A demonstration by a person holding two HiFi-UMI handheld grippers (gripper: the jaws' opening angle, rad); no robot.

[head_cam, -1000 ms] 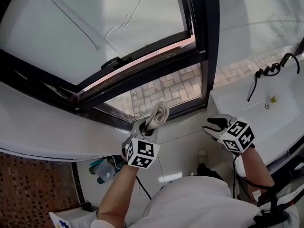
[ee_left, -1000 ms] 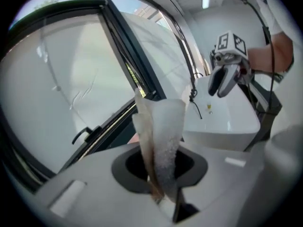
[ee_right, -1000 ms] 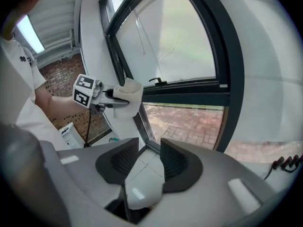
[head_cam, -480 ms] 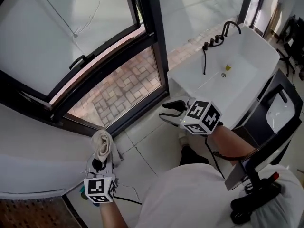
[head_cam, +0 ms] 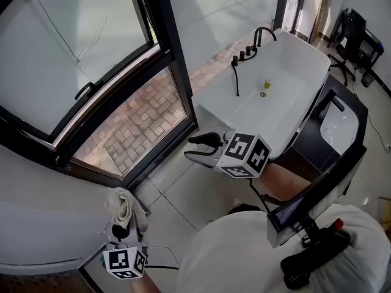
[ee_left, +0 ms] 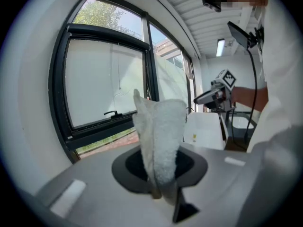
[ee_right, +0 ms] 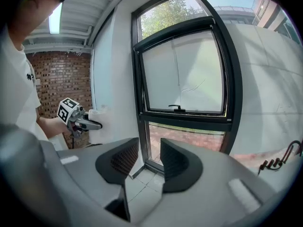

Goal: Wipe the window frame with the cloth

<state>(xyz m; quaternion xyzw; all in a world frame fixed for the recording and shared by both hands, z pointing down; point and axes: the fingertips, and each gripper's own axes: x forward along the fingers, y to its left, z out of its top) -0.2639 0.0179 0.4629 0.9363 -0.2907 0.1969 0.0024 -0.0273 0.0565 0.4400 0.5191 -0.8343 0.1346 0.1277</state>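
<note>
In the head view the black window frame (head_cam: 173, 66) runs down the upper left, with a hinged pane and its handle (head_cam: 84, 90) above a lower pane showing brick paving. My left gripper (head_cam: 121, 220) is at the bottom left, below the sill and away from the frame, shut on a bunched white cloth (head_cam: 123, 204). In the left gripper view the cloth (ee_left: 160, 129) stands up between the jaws, with the frame (ee_left: 60, 98) beyond it. My right gripper (head_cam: 190, 148) hangs open and empty over the tiled floor. Its own view faces the frame (ee_right: 139, 103).
A white tub (head_cam: 287, 72) with a black faucet (head_cam: 244, 54) stands to the right of the window. A black stand (head_cam: 342, 139) and a dark chair (head_cam: 357, 35) are at the far right. A white wall ledge (head_cam: 43, 182) runs under the window. A brick wall (ee_right: 54, 82) is behind the left gripper.
The head view has swung right, bringing the tub into view. My left gripper with the cloth has dropped from beside the lower frame to the bottom left corner. The right gripper has shifted left.
</note>
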